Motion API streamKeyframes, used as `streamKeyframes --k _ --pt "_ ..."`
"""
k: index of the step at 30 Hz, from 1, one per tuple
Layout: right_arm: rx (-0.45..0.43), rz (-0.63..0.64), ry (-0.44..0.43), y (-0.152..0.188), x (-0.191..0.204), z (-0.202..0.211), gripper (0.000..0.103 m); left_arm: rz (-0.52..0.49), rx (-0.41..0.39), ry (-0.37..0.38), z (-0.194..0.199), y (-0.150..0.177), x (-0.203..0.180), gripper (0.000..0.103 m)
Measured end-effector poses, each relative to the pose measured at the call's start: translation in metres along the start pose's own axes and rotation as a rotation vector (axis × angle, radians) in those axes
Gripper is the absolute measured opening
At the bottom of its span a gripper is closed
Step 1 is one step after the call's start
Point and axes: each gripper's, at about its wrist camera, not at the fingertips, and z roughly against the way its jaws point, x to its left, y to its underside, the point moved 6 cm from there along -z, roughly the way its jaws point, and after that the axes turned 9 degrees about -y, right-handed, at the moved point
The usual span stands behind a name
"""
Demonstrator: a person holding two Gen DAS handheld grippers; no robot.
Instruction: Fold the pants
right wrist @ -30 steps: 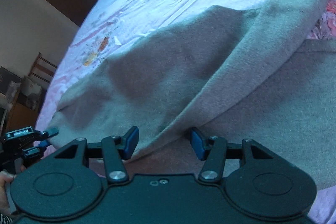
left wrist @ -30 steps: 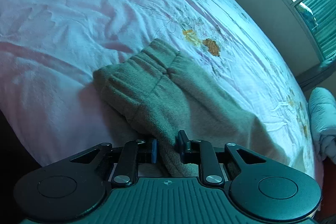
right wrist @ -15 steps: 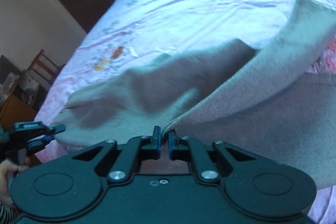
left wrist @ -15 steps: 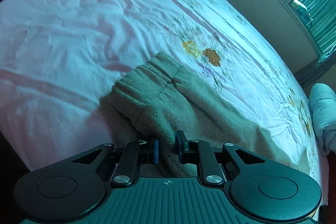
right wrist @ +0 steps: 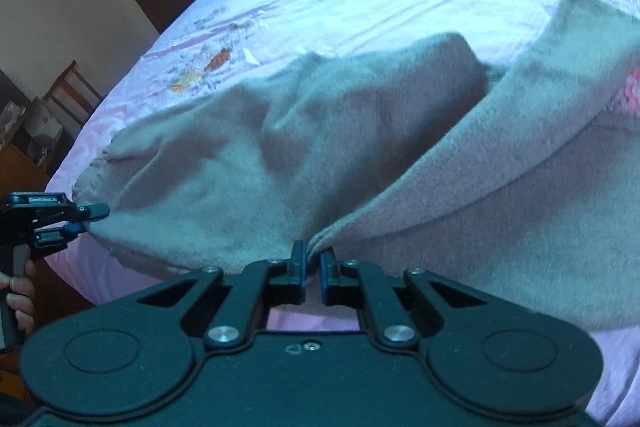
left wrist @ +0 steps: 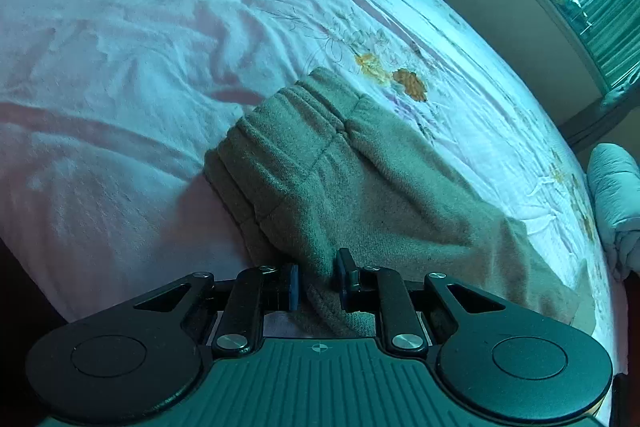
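The grey fleece pants [left wrist: 360, 187] lie along the near edge of the bed [left wrist: 120, 67], on its pink flowered sheet, with the elastic waistband toward the near left corner as the left wrist view shows it and the legs running off along that edge toward the folded white bedding [left wrist: 612, 195] at the far end.

Both claws have hold of cloth. The left claw [left wrist: 318, 281] is clamped on a thick bunch of fabric just below the waistband — several layers sit between its blue pads, which is why the fingers do not meet. The right claw [right wrist: 313, 265] is pinched nearly together on a thin edge of the cloth further down the garment. In the right wrist view the left claw [right wrist: 86, 217] shows at the picture's left, gripping the waistband end, with the person's hand [right wrist: 18, 301] on its handle.

As for progress, the fold looks begun but not settled. The stretch of fabric between the two claws is raised off the sheet and sags in loose hollows, and one leg lies slanted over the rest, not squared up. The legs appear roughly one upon the other, though how neatly cannot be told from here. Still to do, I judge: draw the held edge taut, lay it flat — then fold the length over into a compact stack.
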Motion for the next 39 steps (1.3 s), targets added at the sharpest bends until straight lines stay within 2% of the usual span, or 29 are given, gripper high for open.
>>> streamKeyframes --k 2,4,5,6,7,8,9,12,16,17,21,22,24,26,28,33,36,39 --pt "0.039 0.005 0.016 0.004 -0.001 -0.01 0.002 -0.012 -0.019 -0.019 0.008 0.0 -0.003 0.018" --pt "0.036 0.009 0.009 0.005 0.0 -0.01 0.008 -0.092 -0.076 -0.073 0.022 0.001 -0.016 0.022" --pt "0.026 0.009 0.009 0.005 -0.001 -0.006 0.016 -0.148 -0.107 -0.099 0.029 0.002 -0.025 0.029" --pt "0.017 -0.002 0.006 0.003 -0.001 -0.004 0.027 -0.201 -0.132 -0.112 0.036 0.004 -0.036 0.047" --pt "0.009 -0.011 0.003 0.001 -0.002 -0.003 0.033 -0.248 -0.148 -0.115 0.041 0.008 -0.049 0.059" --pt "0.0 -0.015 0.004 -0.001 -0.004 -0.001 0.043 -0.281 -0.154 -0.114 0.044 0.014 -0.06 0.08" --pt "-0.011 -0.014 0.008 -0.002 -0.006 0.001 0.047 -0.311 -0.158 -0.106 0.047 0.019 -0.073 0.086" --pt "-0.038 -0.03 0.014 -0.003 -0.012 0.01 0.051 -0.414 -0.145 -0.076 0.052 0.042 -0.111 0.086" --pt "-0.065 -0.04 0.019 -0.002 -0.021 0.02 0.053 -0.398 0.005 0.003 0.043 0.085 -0.148 0.086" --pt "-0.073 -0.039 0.023 -0.002 -0.023 0.022 0.055 -0.421 0.01 0.0 0.042 0.095 -0.157 0.086" --pt "-0.111 -0.046 0.048 -0.003 -0.037 0.037 0.055 -0.605 -0.084 -0.053 0.043 0.122 -0.192 0.086" --pt "-0.119 -0.046 0.064 -0.004 -0.042 0.041 0.055 -0.651 -0.108 -0.087 0.041 0.125 -0.198 0.086" --pt "-0.133 -0.057 0.088 -0.006 -0.052 0.047 0.055 -0.719 -0.099 -0.119 0.031 0.129 -0.208 0.086" --pt "-0.146 -0.075 0.096 -0.008 -0.061 0.053 0.055 -0.717 -0.086 -0.098 0.028 0.132 -0.211 0.086" --pt "-0.161 -0.082 0.113 -0.01 -0.069 0.057 0.055 -0.756 -0.106 -0.127 0.025 0.137 -0.215 0.086" --pt "-0.183 -0.162 0.148 -0.022 -0.093 0.062 0.055 -0.801 -0.106 -0.145 0.02 0.156 -0.229 0.086" --pt "-0.19 -0.15 0.173 -0.038 -0.095 0.059 0.055 -0.797 -0.105 -0.152 0.017 0.161 -0.229 0.086" --pt "-0.187 -0.161 0.233 -0.064 -0.102 0.052 0.055 -0.799 -0.109 -0.147 0.015 0.161 -0.229 0.086"
